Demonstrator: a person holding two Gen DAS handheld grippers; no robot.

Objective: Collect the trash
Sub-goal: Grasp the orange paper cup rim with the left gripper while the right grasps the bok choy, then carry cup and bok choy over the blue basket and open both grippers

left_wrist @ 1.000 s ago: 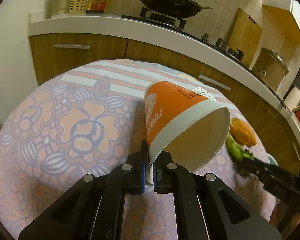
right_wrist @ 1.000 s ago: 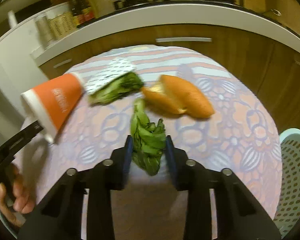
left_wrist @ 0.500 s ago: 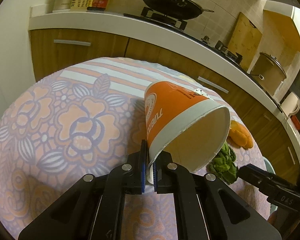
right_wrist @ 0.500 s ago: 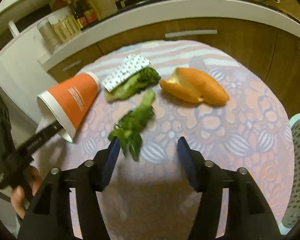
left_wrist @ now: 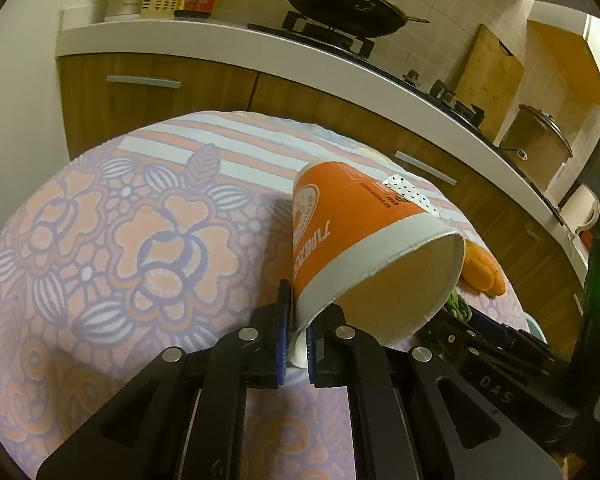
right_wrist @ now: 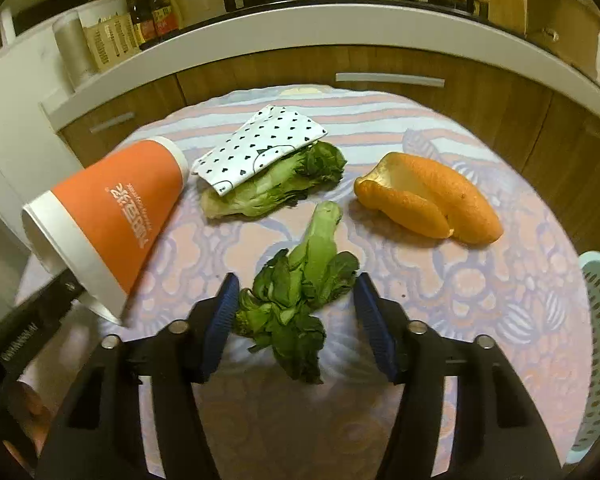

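The right tongs (right_wrist: 294,312), clamped on the wilted green leaf (right_wrist: 300,300) a second ago, let it drop and now straddle it on the counter (right_wrist: 440,280), jaws closing, pads not pressing it. The left tongs (left_wrist: 296,344) stay pinched on the white rim of the orange paper cup (left_wrist: 348,236), tilted with its mouth toward the camera. Beyond lie a second leaf (right_wrist: 276,184) under a dotted wrapper (right_wrist: 260,144), and orange peel (right_wrist: 428,200).

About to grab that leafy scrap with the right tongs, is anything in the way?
Nothing visible blocks it. The right tongs are closing with the leafy scrap already between them, pads not yet pressing. The orange cup sits off to one side, clear.
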